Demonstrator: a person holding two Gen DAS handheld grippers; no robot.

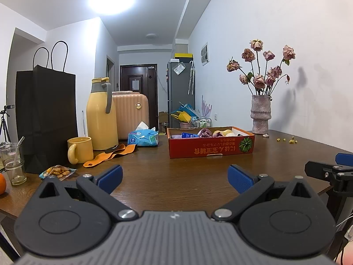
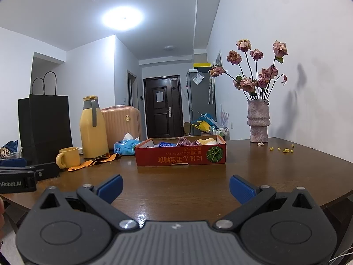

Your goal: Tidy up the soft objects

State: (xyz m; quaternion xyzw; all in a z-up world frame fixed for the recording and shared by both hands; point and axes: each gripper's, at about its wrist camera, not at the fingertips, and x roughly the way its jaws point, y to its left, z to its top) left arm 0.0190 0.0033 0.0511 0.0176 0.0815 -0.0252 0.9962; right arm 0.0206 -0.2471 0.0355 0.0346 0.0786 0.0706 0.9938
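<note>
A shallow red cardboard box (image 1: 211,149) stands on the brown table, holding soft things: a purple cloth (image 1: 204,132), a yellow-white plush (image 1: 226,132) and a blue packet (image 1: 188,135). It also shows in the right wrist view (image 2: 176,156). My left gripper (image 1: 175,177) is open and empty, low over the table's near edge, well short of the box. My right gripper (image 2: 176,187) is open and empty too, to the right of the left one. An orange cloth strap (image 1: 110,154) lies left of the box, also in the right wrist view (image 2: 92,163).
At left stand a black paper bag (image 1: 46,117), a yellow thermos (image 1: 101,117), a yellow mug (image 1: 80,150), a tissue pack (image 1: 143,138), a glass (image 1: 13,161) and a snack bag (image 1: 58,171). A vase of dried roses (image 1: 260,114) stands by the right wall.
</note>
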